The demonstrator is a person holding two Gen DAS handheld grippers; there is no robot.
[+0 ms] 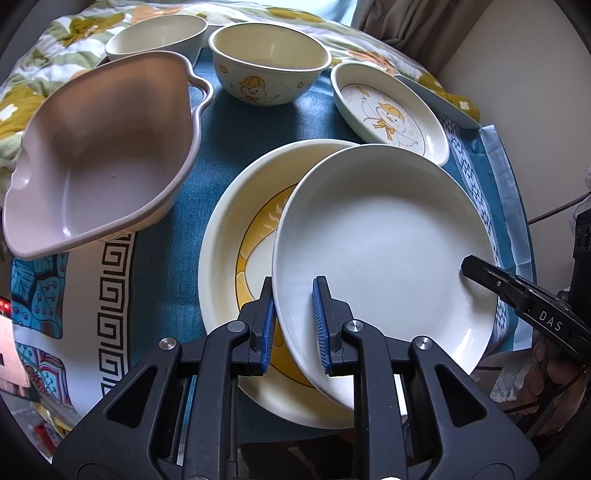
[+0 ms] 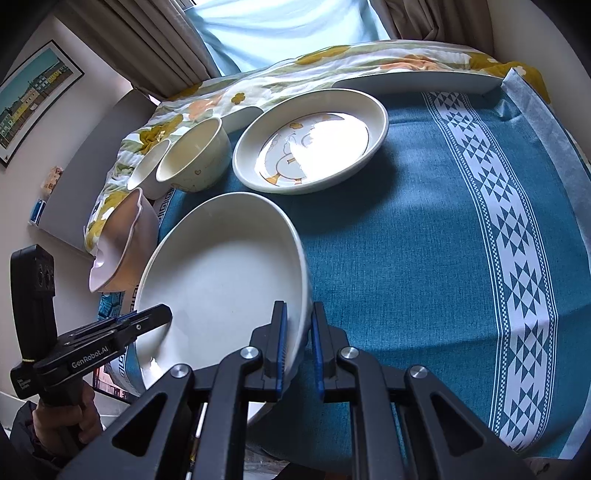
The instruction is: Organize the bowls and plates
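Two grippers on one plain white plate [image 1: 384,254]: left gripper [image 1: 294,325] w/ blue pads either side of its near rim, pinching it; right gripper [image 2: 298,347] likewise astride the opposite rim, pads looking pressed on the wall. Plate sits tilted, overlapping a bigger cream plate w/ yellow ring [image 1: 236,266] underneath, on the teal tablecloth [image 1: 236,125]. Can't tell if the white one touches the lower plate or is held just off it. Behind: duck-print plate [image 1: 391,110], duck-print bowl [image 1: 269,62], a plain cream bowl [image 1: 159,35] just beside it at the cloth's far edge. Pink scalloped bowl [image 1: 99,155] on the left, tipped on its side, near the stacked plates but apart. Flowered blanket [image 1: 44,66] bunched behind the lot. Right gripper's finger tip [image 1: 476,267] lies across the white plate's rim in the left wrist view
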